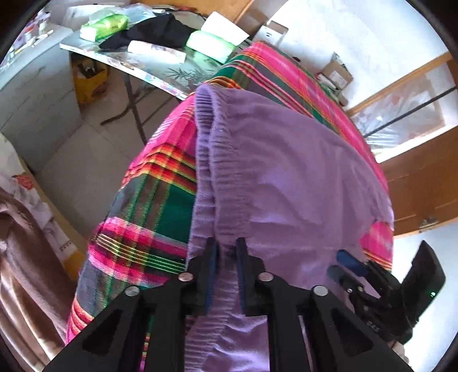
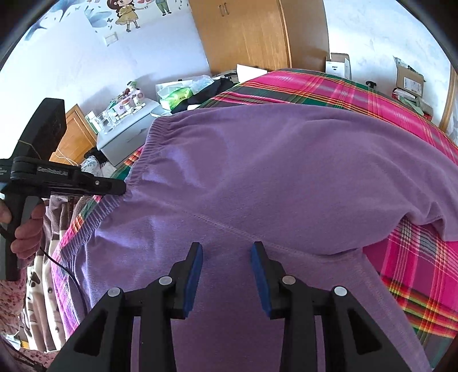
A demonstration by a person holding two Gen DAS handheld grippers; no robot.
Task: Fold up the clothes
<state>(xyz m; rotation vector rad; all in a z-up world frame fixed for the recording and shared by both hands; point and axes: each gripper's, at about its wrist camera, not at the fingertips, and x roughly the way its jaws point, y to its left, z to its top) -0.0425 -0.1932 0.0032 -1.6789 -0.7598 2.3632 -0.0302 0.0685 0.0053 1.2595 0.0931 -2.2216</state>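
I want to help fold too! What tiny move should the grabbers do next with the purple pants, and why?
Probably close the right gripper on the purple pants. Its fingers are open over the cloth near the seam, gripping nothing, while the left gripper already looks pinched on the stretchy waistband. With both ends held, the pants could be lifted and folded over on the plaid blanket.

One purple garment (image 2: 257, 177) lies on one plaid blanket (image 2: 400, 266). Two grippers are in view: the left gripper (image 1: 227, 246) and the right gripper (image 2: 226, 249), each with two fingers. On the worktop (image 1: 160, 71) behind sit two green packs (image 1: 106, 25), possibly more, blurred. One hand (image 2: 27, 229) shows.
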